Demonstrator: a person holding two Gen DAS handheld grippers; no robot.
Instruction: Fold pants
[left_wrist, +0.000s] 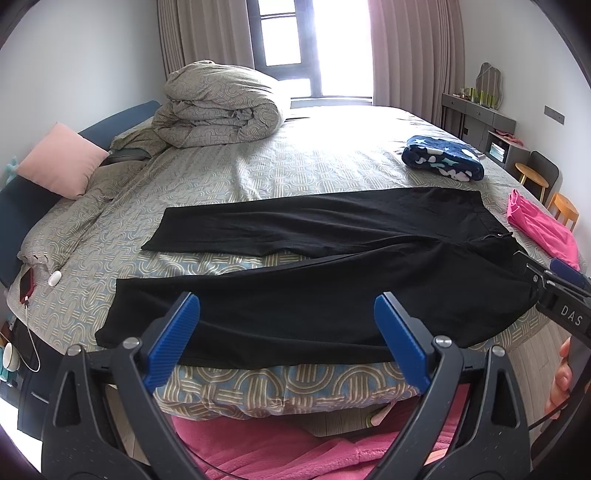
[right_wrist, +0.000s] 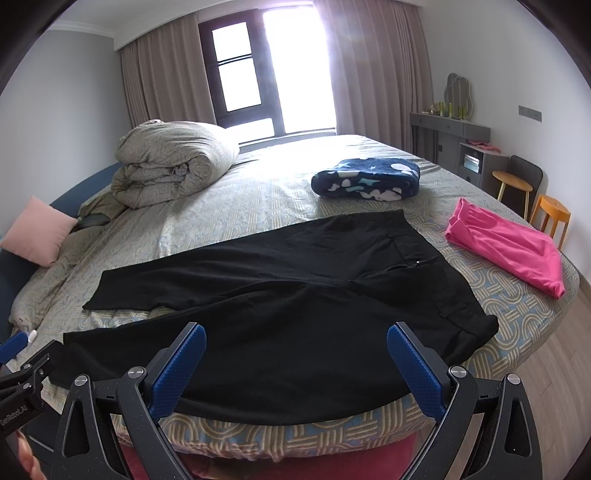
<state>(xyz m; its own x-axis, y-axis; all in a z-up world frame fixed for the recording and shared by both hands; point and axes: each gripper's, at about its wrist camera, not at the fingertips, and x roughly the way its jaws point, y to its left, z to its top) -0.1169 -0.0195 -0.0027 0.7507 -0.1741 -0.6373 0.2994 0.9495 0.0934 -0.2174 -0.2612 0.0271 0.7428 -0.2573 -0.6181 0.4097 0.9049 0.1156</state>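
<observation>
Black pants (left_wrist: 332, 266) lie spread flat on the bed, waistband to the right, both legs running left and slightly apart; they also show in the right wrist view (right_wrist: 295, 295). My left gripper (left_wrist: 286, 332) is open and empty, hovering over the near leg by the bed's front edge. My right gripper (right_wrist: 297, 365) is open and empty, over the near leg close to the waistband. The right gripper's body shows at the right edge of the left wrist view (left_wrist: 557, 295).
The bed (left_wrist: 258, 177) has a patterned sheet. A rolled duvet (left_wrist: 218, 107) sits at the back left, a pink pillow (left_wrist: 59, 166) at left. A folded navy blanket (right_wrist: 365, 179) and a pink garment (right_wrist: 506, 243) lie to the right. Stools (right_wrist: 550, 218) stand beyond the bed.
</observation>
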